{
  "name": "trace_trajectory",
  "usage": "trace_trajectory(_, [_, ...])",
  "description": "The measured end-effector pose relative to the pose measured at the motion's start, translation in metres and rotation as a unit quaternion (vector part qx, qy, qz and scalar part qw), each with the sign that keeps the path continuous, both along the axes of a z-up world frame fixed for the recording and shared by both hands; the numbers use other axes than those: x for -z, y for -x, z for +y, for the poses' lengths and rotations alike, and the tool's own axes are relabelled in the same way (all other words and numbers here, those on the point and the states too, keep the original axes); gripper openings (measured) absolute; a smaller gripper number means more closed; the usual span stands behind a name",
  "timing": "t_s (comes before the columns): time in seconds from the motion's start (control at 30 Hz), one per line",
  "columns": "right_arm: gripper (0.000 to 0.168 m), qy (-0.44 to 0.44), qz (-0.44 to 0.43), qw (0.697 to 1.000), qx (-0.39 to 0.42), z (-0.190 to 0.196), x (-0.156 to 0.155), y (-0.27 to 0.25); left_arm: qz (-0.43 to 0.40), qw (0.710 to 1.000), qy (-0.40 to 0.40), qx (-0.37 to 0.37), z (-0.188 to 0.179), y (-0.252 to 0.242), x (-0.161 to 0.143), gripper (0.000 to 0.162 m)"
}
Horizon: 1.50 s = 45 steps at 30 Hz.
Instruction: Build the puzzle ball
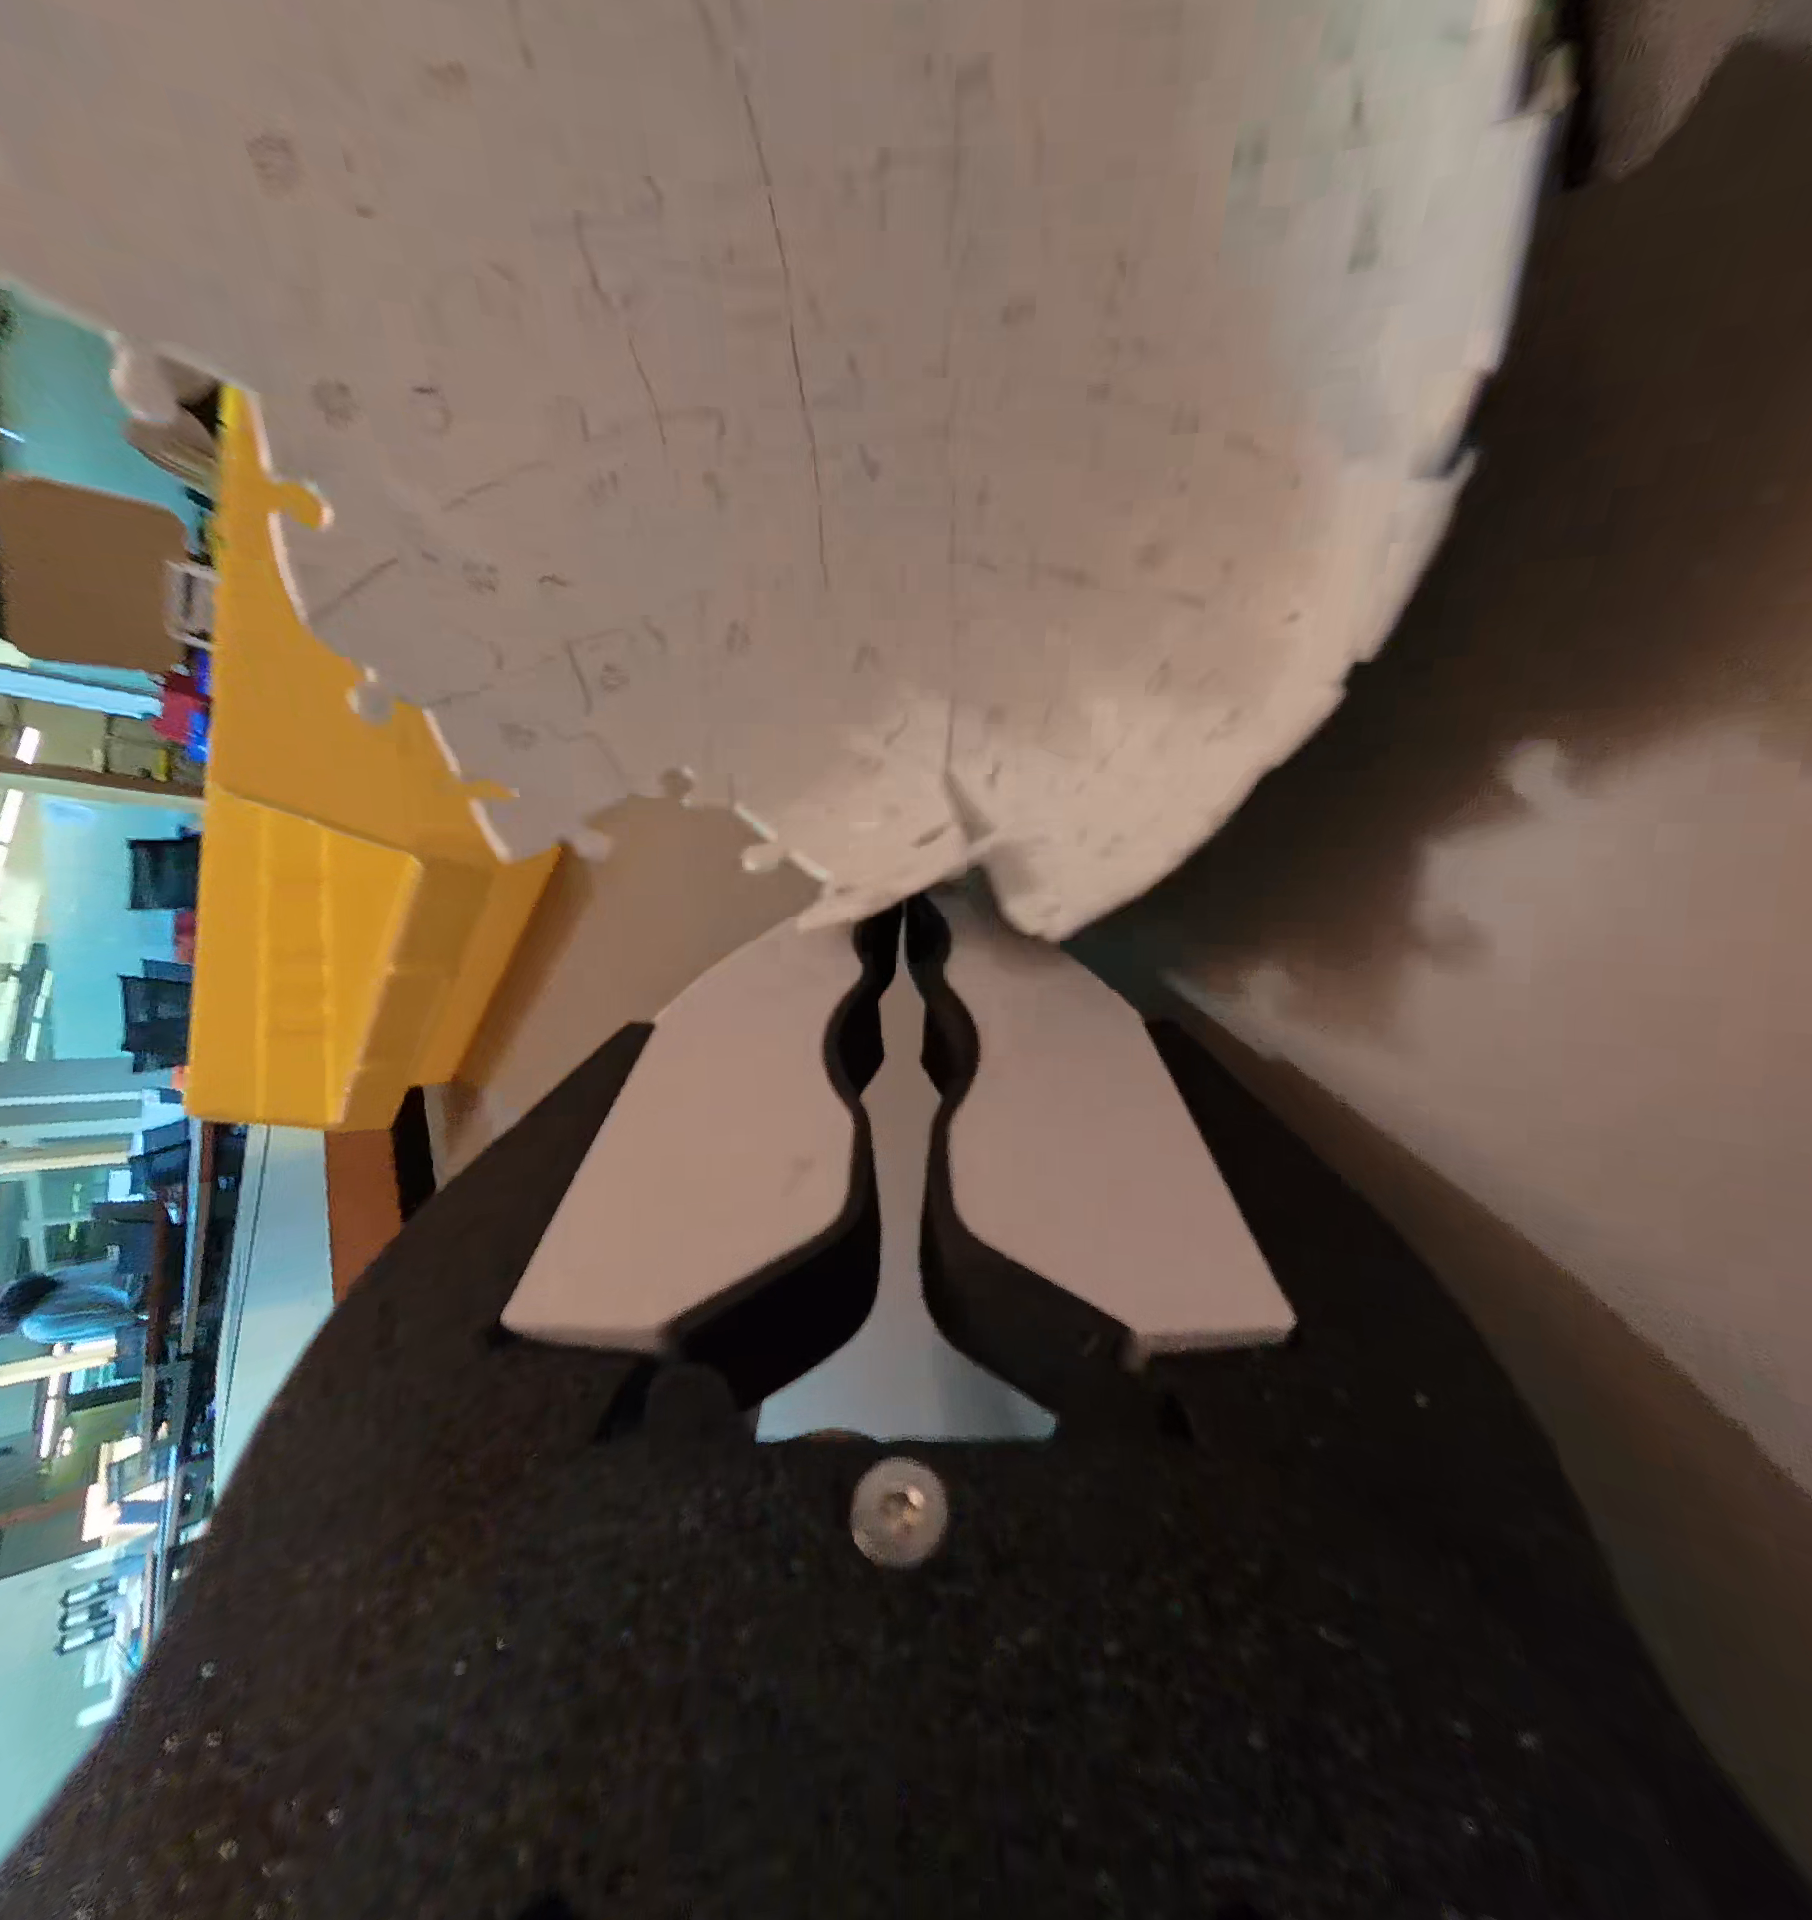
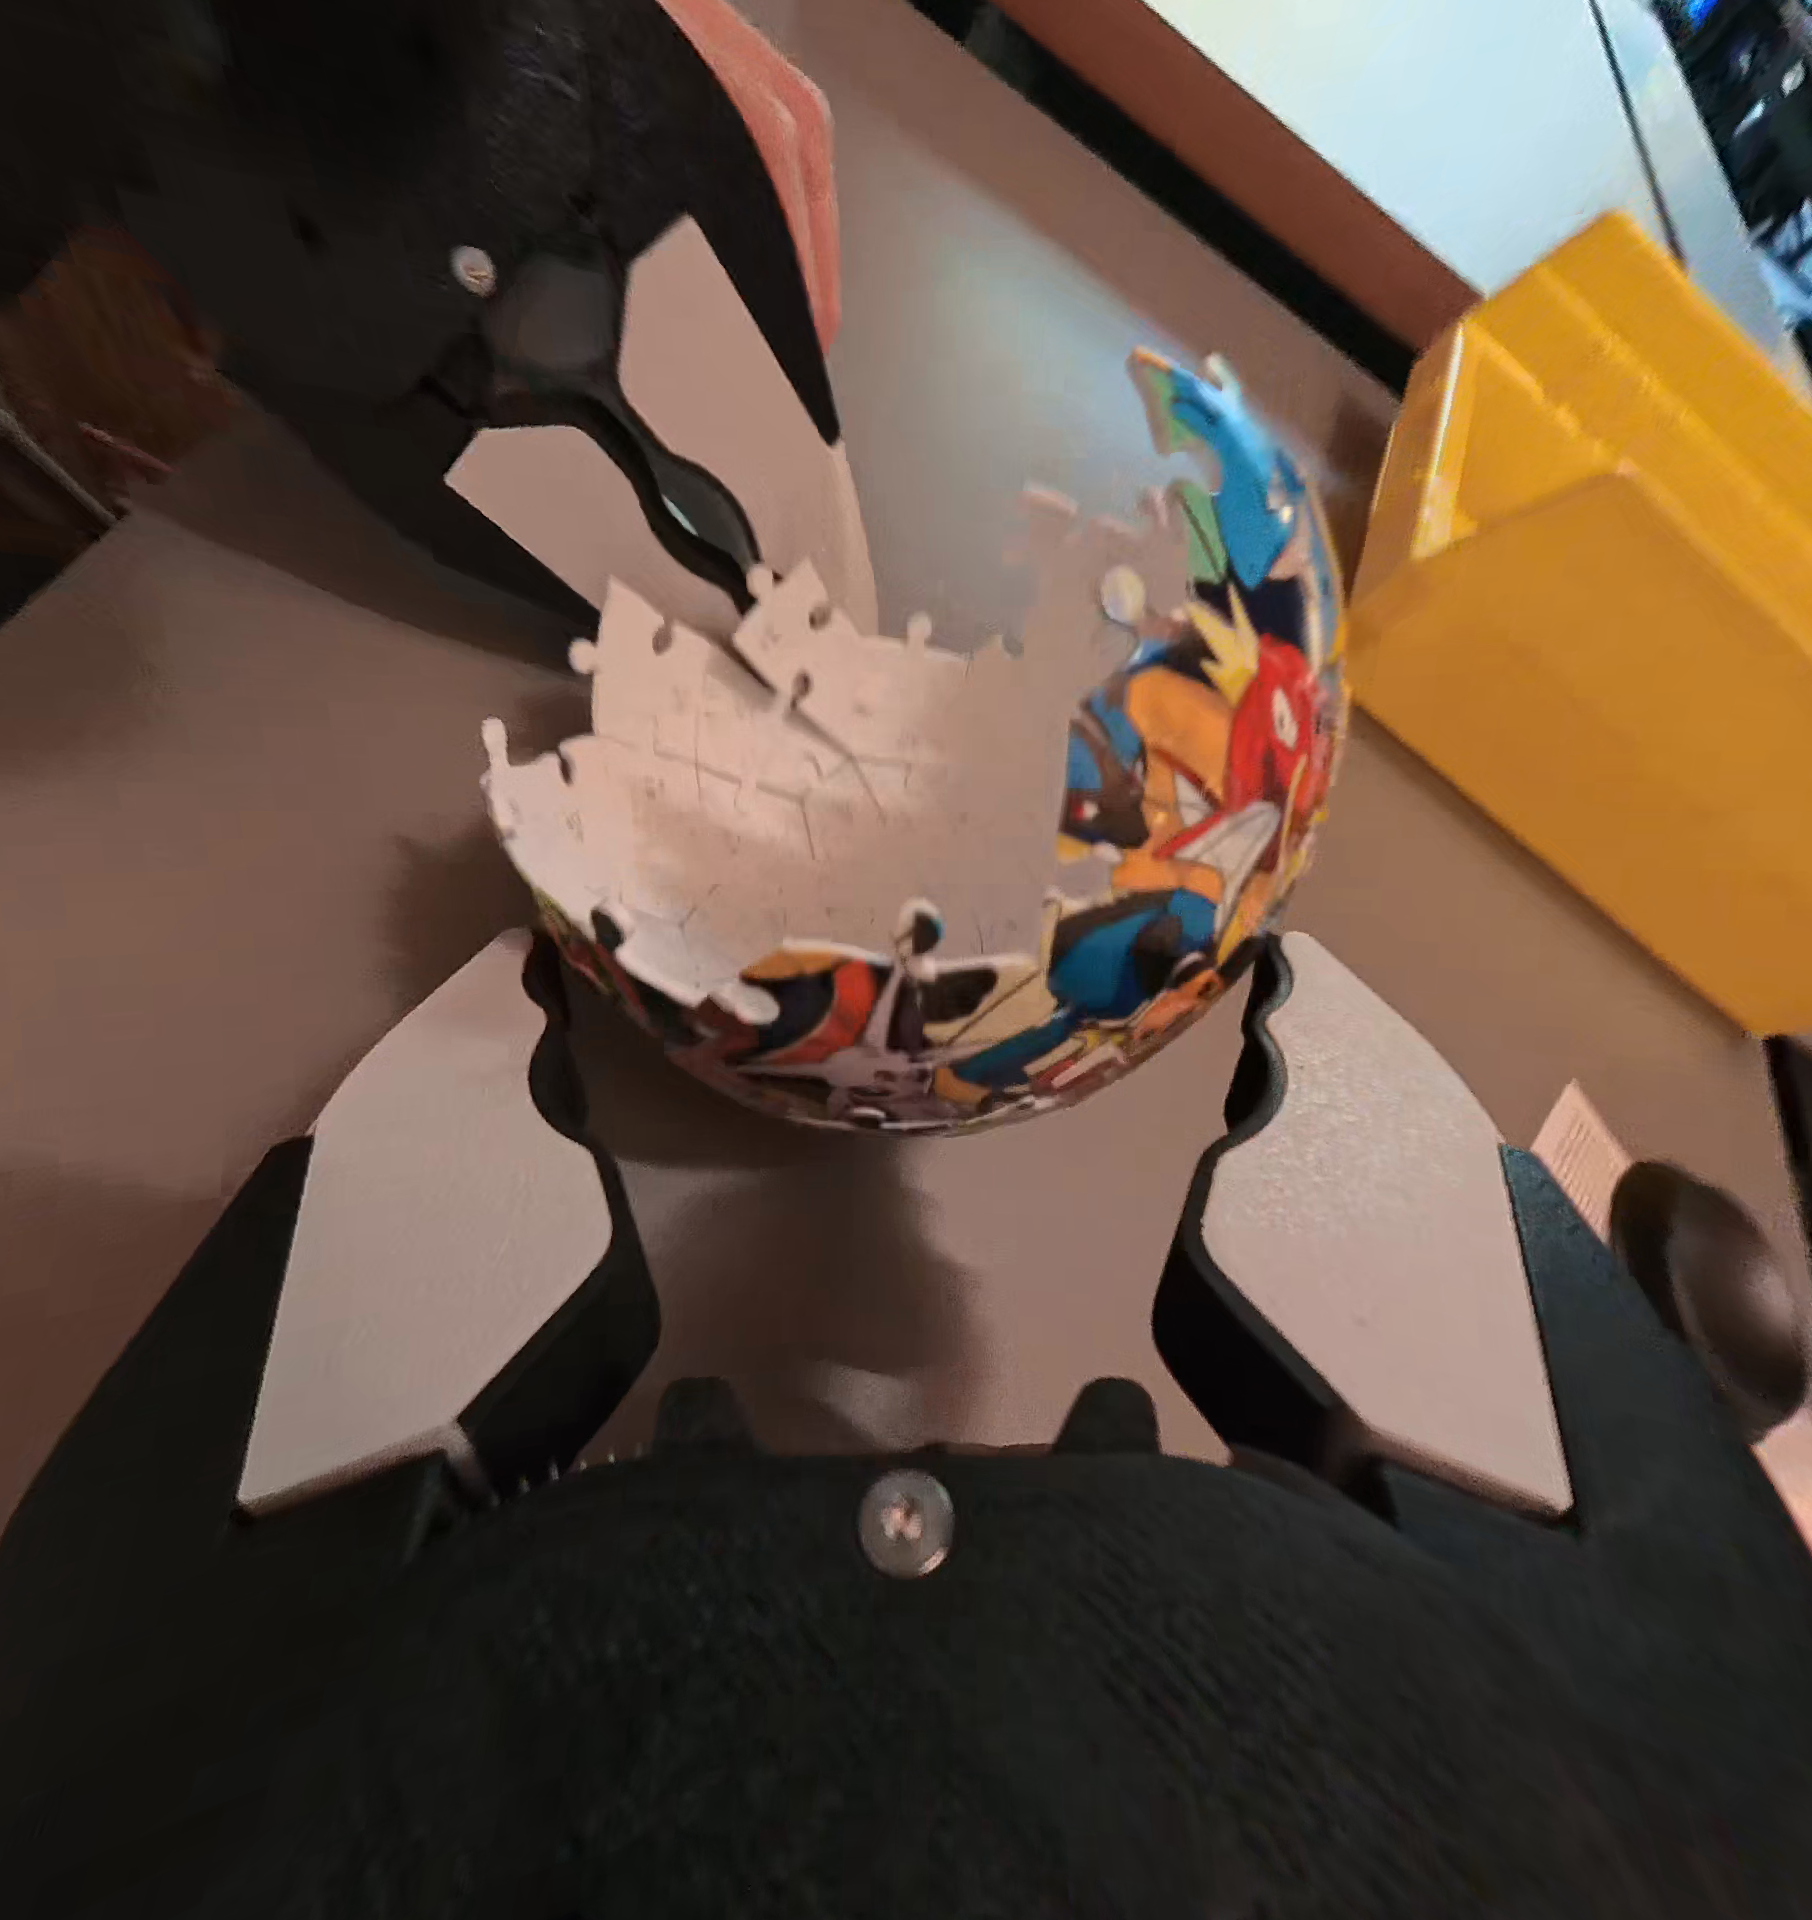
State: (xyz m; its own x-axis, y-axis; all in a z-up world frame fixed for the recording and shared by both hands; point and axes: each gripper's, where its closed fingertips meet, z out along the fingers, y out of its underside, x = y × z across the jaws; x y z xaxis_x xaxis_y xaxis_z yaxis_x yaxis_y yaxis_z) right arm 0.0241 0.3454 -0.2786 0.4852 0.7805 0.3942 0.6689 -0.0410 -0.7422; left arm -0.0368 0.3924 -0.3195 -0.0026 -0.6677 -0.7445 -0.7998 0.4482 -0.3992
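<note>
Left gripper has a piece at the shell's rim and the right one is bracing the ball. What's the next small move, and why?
Probably press the piece gently down into the rim. The left gripper is pinched shut on it at the edge of the puzzle ball, where it looks raised, not flush. The right gripper straddles the ball, steadying it.

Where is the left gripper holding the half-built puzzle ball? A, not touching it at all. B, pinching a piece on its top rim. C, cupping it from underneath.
B: the left gripper is shut on a white-backed rim piece at the puzzle ball shell's upper edge, while the right gripper brackets the bottom.
</note>
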Motion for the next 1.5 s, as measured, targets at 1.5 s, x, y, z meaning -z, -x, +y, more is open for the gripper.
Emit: trace_trajectory(1.5, [0.118, 0.047, -0.028, 0.976, -0.213, 0.044, -0.031, 0.085, -0.041, 0.940, 0.180, 0.288, 0.000, 0.017, -0.014, 0.000])
